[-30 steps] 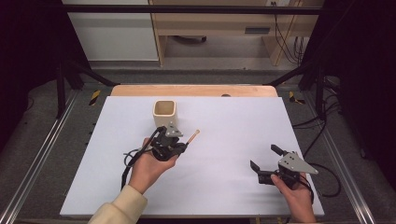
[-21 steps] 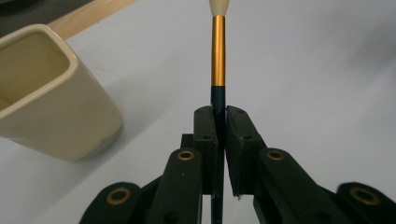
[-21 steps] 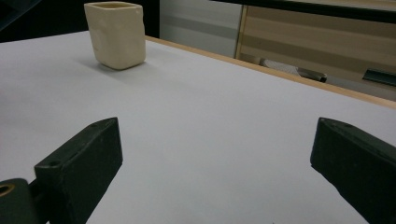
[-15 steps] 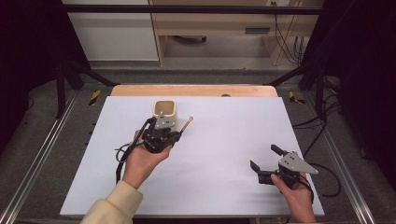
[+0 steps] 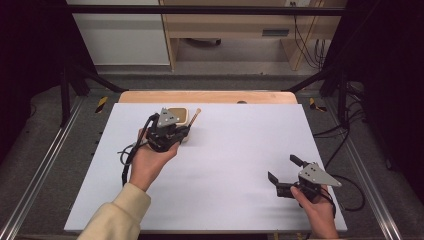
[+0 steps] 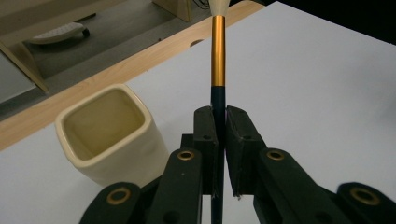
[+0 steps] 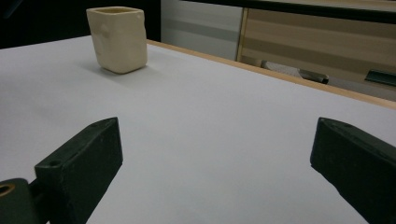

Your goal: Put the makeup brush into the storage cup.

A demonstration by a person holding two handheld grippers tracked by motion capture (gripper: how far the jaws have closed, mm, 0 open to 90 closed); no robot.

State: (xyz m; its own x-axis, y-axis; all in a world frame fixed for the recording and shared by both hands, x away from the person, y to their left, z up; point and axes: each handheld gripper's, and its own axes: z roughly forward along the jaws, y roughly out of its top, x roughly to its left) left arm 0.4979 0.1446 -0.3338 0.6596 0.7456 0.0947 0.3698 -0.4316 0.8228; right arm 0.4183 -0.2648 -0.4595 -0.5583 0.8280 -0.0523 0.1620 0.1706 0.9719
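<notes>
Brush (image 6: pixel 218 51): a slim brush with a dark handle, a gold-orange ferrule and pale bristles; it was clamped between the jaws of the left hand-held gripper and pointed away toward the far edge of the desk, just beside the cup.
Left hand-held gripper (image 5: pixel 180 133): clenched on the brush handle; held in the person's left hand (image 5: pixel 147 162) over the far left part of the desk, right by the cup; a black cable trailed from it.
Cup (image 6: pixel 109 133): cream, square-mouthed, ceramic, upright on the white sheet; seen in the left gripper view to the left of the brush, its inside showing nothing.
Right hand-held gripper (image 5: pixel 284 174): released, jaws wide apart with nothing between them; held low at the near right of the desk, well apart from the cup.
Desk (image 5: pixel 235 145): covered by a white sheet, with a wooden edge at the far side.
</notes>
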